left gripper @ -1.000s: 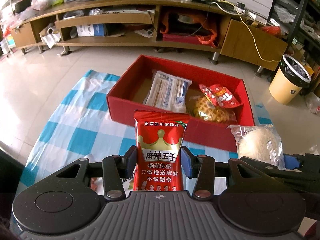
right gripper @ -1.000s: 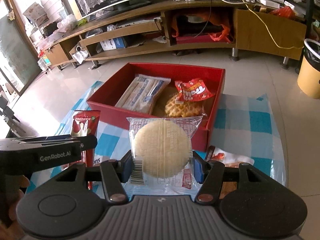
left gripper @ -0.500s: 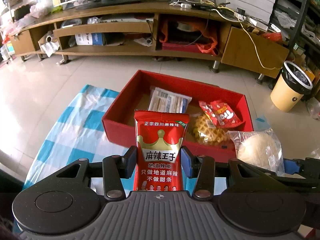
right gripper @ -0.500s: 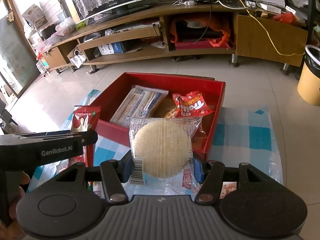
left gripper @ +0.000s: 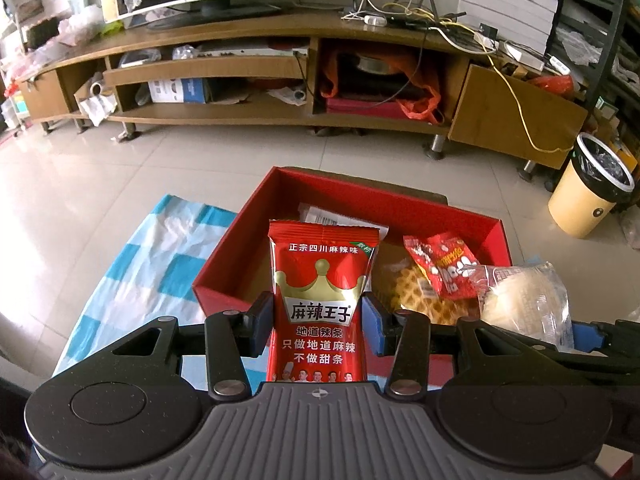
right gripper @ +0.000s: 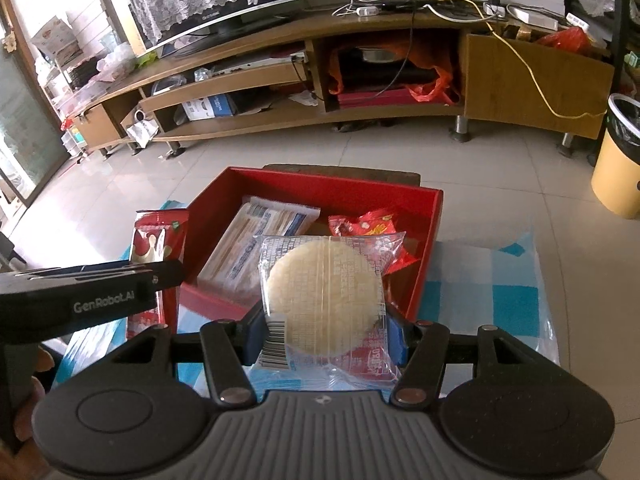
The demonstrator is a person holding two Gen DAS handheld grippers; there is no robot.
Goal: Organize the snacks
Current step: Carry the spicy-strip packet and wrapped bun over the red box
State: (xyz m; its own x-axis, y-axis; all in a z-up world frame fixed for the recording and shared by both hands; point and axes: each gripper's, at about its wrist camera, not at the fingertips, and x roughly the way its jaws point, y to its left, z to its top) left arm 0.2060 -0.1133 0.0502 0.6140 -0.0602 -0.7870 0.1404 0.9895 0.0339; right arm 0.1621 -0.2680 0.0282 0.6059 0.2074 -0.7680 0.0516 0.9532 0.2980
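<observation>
My left tongs pinch a red spicy-strip packet, right tongs a wrapped rice cake — both near the red box; slippery wrappers could slide out.

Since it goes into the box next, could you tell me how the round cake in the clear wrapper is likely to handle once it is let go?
The cake looks light and probably soft, so the right gripper could crush it. Its glossy wrapper may slip. Being flat, it should drop flat onto the packets in the red box rather than roll.
</observation>
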